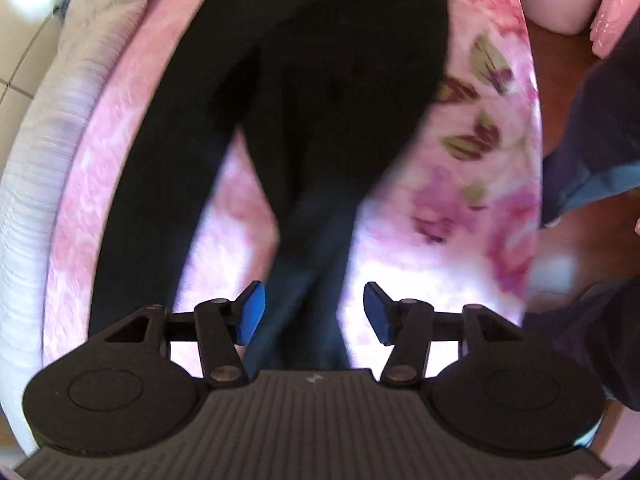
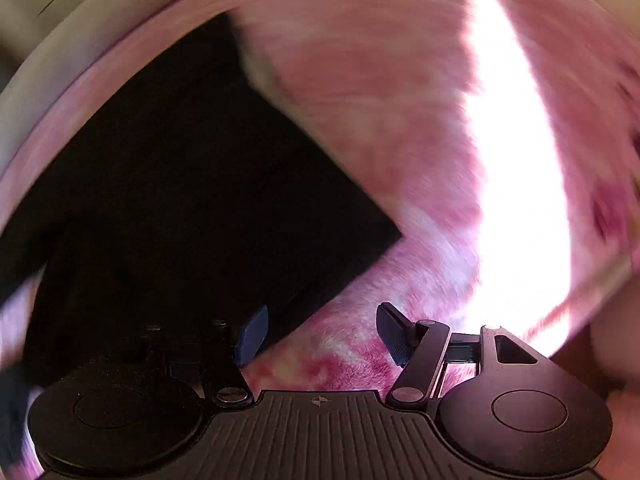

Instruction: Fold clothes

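Left wrist view: one black garment [image 1: 304, 92] lies spread on a pink floral blanket [image 1: 480, 184] that covers a bed. Two long dark parts of it run down toward the camera, one at the left and one in the middle, with bare blanket between them. The left gripper [image 1: 312, 312] hangs above the middle part, its jaws spread with nothing pinched; its two blue pads [image 1: 250, 314] stand clear of the cloth. The blanket's left edge meets a pale grey border [image 1: 44, 184], with tiled floor [image 1: 20, 52] beyond. At the right edge, brown wood [image 1: 576, 240] shows, and a dark blue sleeve [image 1: 592, 136] crosses it.

Right wrist view, heavily blurred: the same garment [image 2: 180, 184] fills the left half, one straight edge ending in a corner near the middle. The right gripper [image 2: 320, 336] has its jaws spread and empty, above open blanket [image 2: 360, 120] just beside that edge. Bare blanket lies open to the right, with one bright sunlit strip [image 2: 516, 184].
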The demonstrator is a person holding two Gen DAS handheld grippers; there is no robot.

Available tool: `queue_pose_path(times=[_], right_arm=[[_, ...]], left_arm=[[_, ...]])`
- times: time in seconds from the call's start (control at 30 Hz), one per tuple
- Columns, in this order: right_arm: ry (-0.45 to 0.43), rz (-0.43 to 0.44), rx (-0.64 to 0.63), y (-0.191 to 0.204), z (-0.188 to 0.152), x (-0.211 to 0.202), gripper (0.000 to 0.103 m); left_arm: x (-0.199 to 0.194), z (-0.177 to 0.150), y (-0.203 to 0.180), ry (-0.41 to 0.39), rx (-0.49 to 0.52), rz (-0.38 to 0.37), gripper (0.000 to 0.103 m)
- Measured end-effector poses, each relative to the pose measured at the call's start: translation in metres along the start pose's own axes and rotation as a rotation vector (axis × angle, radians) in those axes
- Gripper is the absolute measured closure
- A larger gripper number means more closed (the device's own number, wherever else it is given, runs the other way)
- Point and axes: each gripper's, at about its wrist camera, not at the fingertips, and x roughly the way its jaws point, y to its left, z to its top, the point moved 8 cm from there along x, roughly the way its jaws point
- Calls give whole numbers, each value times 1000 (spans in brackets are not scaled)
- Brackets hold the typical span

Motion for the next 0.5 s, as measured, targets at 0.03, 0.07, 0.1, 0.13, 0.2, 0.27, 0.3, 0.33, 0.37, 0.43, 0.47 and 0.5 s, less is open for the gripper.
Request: queue_pose_path(times=[0.03,0.07,0.1,0.13,0.2,0.27,0.3,0.33,0.37,0.43,0.47,0.5], right_arm=[[8,16,-74,9,-1,-2,39],[15,32,-148,17,-3,-5,39],[22,48,-219,26,-4,-7,39],[28,65,-281,38,-7,-8,39],[40,95,-413,66,-14,-9,39],[49,136,-530,99,-24,-8,39],[56,156,-603,120,-32,-6,39],[61,173,-670,139,-39,-5,39],[61,190,-743,160,-48,-3,39],[52,217,-908,206,-67,0,39],[44,228,-988,227,-77,2,39],[30,233,-1074,245,-86,7,39]], left_arm=[[0,-6,-5,22,-2,12,52],[2,-17,-6,48,0,26,52],[3,-27,-7,73,2,41,52],[3,-39,-6,98,2,60,51],[3,-69,4,146,-21,101,45],[1,-107,21,193,-70,139,39],[1,-127,31,215,-96,154,39],[2,-148,40,235,-105,166,39],[3,-168,49,256,-113,178,39],[4,-209,66,293,-127,198,39],[6,-229,74,303,-125,195,39],[8,-249,81,313,-124,191,39]])
